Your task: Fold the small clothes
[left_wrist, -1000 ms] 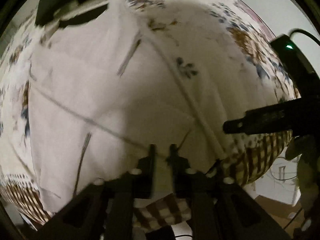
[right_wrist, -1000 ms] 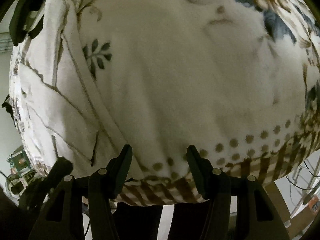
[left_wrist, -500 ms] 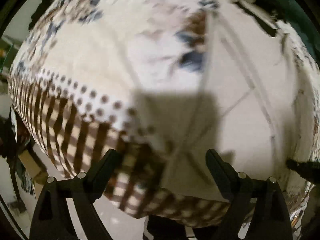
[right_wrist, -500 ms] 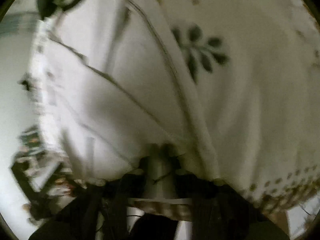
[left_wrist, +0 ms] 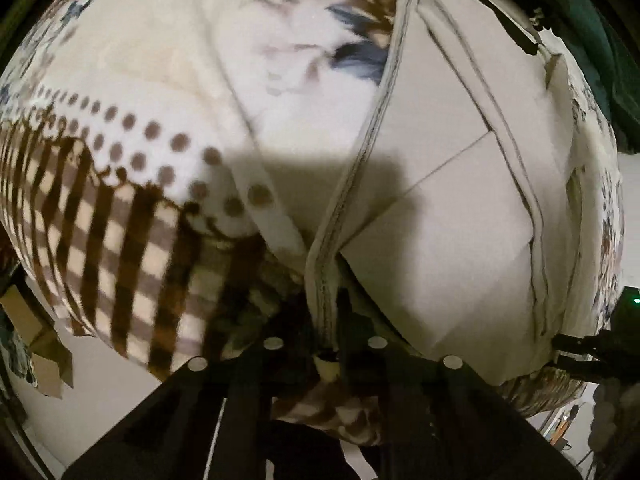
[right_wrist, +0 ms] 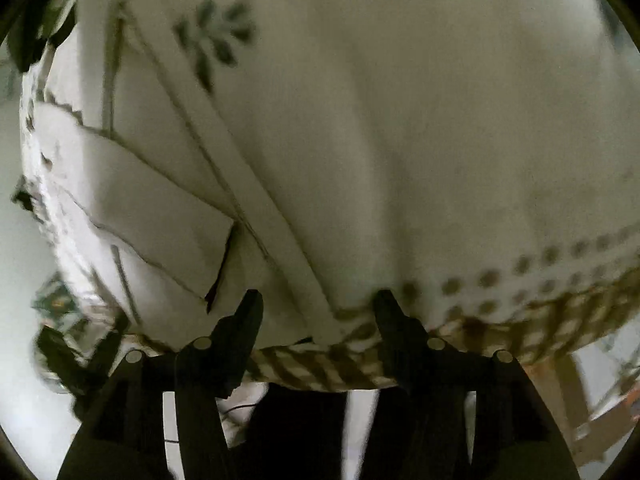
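Observation:
A small off-white garment (left_wrist: 460,200) lies partly folded on a patterned blanket (left_wrist: 120,120). In the left wrist view my left gripper (left_wrist: 326,320) is shut on the garment's stitched hem edge (left_wrist: 320,264) near the blanket's front edge. In the right wrist view the same garment (right_wrist: 160,220) lies at the left with its hem band (right_wrist: 280,240) running down between the fingers. My right gripper (right_wrist: 316,304) is open and empty, its fingers either side of the hem band's end. The right gripper also shows in the left wrist view (left_wrist: 592,352) at the far right.
The blanket has flowers, brown dots and a brown checked border (right_wrist: 520,328) hanging over the front edge. A dark green cloth (left_wrist: 592,40) lies at the back right. Pale floor and a cardboard box (left_wrist: 36,344) lie below the edge.
My left gripper was open half a second ago and has shut on the hem edge. My right gripper was shut on the garment and has opened, letting it go.

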A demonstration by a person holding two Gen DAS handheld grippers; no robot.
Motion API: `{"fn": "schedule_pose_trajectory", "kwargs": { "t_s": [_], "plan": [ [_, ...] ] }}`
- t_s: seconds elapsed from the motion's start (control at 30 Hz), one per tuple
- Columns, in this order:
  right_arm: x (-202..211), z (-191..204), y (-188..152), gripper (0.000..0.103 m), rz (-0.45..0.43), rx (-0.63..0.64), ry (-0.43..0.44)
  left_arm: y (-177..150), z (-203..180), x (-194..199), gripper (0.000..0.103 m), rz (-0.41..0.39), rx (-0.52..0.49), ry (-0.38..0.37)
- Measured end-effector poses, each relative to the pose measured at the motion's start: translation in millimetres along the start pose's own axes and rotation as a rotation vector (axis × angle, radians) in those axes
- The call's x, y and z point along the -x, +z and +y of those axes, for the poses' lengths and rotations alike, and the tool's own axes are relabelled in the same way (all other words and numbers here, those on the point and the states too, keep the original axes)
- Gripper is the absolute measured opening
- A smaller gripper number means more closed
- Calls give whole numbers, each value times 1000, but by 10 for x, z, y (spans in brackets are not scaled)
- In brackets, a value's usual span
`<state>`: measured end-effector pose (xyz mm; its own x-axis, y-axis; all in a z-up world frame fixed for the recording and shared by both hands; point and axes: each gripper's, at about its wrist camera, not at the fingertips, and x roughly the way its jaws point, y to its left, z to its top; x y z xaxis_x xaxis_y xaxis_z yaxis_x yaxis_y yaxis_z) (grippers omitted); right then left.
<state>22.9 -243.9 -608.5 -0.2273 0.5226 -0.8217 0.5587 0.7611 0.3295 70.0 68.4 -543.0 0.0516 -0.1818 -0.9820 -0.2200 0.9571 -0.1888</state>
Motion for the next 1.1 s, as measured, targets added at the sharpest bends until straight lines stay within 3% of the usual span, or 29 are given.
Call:
{"fn": "schedule_pose_trajectory", "kwargs": {
  "t_s": [0.03, 0.07, 0.1, 0.27, 0.47, 0.6, 0.8, 0.97, 1.03, 1.07, 1.1],
  "plan": [
    [3, -33, -1, 47, -7, -9, 17, -8, 0, 42, 7, -1, 11, -9],
    [13, -47, 0, 17, -15, -21, 19, 14, 72, 130, 6, -2, 23, -16],
    [41, -63, 0, 8, -18, -36, 35, 11, 114, 185, 6, 0, 32, -22],
    [416, -118, -139, 3, -38, -34, 99, -4, 270, 537, 4, 11, 104, -63],
    [1129, -1, -170, 3, -68, 57, 188, 116, 221, 1049, 3, -40, 138, -129],
    [1483, 217, -1, 3, -98, 75, 268, 571, 186, 1190, 3, -102, 150, -172],
    [1794, 738, 743, 3, -241, 99, 263, 1553, -101, 944, 3, -224, 122, -208],
    [1765, 1064, 1527, 5, -324, 80, 270, 2253, -135, 541, 8, -167, 151, -276],
    [1734, 1103, 1735, 10, -319, 75, 286, 2379, -55, 465, 20, -131, 186, -265],
    [1780, 1099, 1782, 25, -335, 78, 285, 2409, 12, 452, 26, -128, 208, -271],
    [1834, 1099, 1809, 46, -361, 90, 263, 2413, 64, 457, 28, -136, 226, -285]
  ]
}}
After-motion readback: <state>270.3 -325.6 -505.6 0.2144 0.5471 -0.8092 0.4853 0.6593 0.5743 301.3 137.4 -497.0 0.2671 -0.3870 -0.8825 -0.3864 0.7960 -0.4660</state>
